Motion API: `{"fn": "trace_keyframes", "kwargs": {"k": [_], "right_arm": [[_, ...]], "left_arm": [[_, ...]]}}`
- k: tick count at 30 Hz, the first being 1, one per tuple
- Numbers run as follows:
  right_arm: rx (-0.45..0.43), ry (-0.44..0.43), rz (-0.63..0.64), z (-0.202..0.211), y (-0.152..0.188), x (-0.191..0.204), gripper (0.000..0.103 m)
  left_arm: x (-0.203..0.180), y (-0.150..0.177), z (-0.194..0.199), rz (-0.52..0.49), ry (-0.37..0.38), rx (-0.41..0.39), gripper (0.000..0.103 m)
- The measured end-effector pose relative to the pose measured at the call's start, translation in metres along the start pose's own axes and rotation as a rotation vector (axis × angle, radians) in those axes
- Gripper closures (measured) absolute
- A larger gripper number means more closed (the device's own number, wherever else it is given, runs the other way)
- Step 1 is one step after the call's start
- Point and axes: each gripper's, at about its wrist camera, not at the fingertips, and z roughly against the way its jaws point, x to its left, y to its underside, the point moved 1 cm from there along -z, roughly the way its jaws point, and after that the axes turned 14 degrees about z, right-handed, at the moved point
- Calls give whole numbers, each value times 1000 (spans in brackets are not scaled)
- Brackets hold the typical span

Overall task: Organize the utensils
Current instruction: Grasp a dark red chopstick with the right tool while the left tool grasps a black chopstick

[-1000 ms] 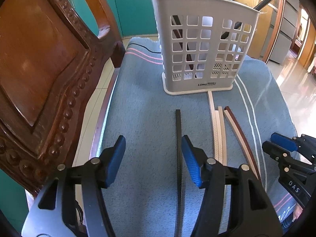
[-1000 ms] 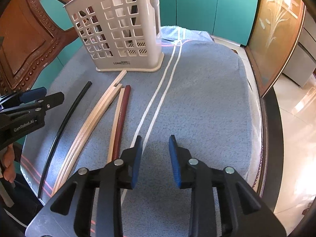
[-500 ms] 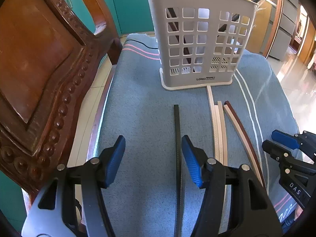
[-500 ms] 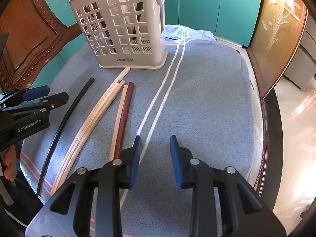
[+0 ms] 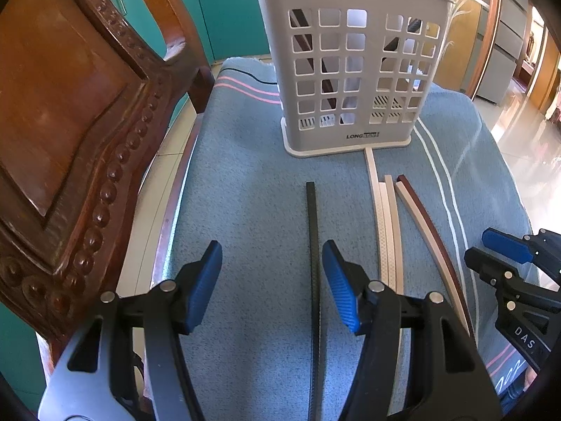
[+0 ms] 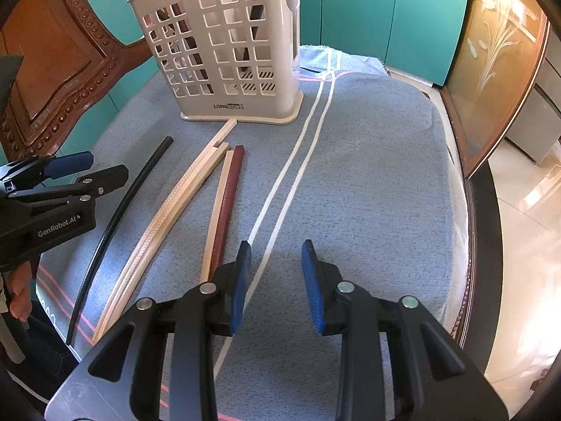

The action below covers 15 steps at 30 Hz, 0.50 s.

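A grey slotted utensil holder (image 5: 350, 70) (image 6: 228, 52) stands at the far end of the blue cloth, with several dark sticks leaning inside it. In front of it lie a black chopstick (image 5: 311, 245) (image 6: 119, 217), pale beige chopsticks (image 5: 385, 228) (image 6: 168, 217) and a maroon one (image 5: 431, 231) (image 6: 228, 203). My left gripper (image 5: 272, 280) (image 6: 84, 172) is open above the black chopstick, which runs between the fingers close to the right pad, untouched. Right of the maroon stick, my right gripper (image 6: 277, 280) (image 5: 505, 256) is open with a narrow gap, with only a white cloth stripe under it.
A carved wooden chair back (image 5: 70, 122) rises close on the left of the table. The blue cloth (image 6: 368, 175) is bare to the right of the white stripes. The table's dark rim (image 6: 480, 245) curves along the right, with tiled floor and teal cabinets (image 6: 368, 10) beyond.
Both grippers keep their place and their jaw width. The holder sits only slightly higher in both views; nothing on the cloth has moved.
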Motion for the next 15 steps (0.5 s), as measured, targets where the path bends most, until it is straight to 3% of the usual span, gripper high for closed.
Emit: {"fn": "trace_keyframes", "kwargs": {"k": [15], "right_arm": [[-10, 8, 3, 5, 0, -1, 68]], "left_arm": [[0, 3, -3, -7, -2, 4, 40]]}}
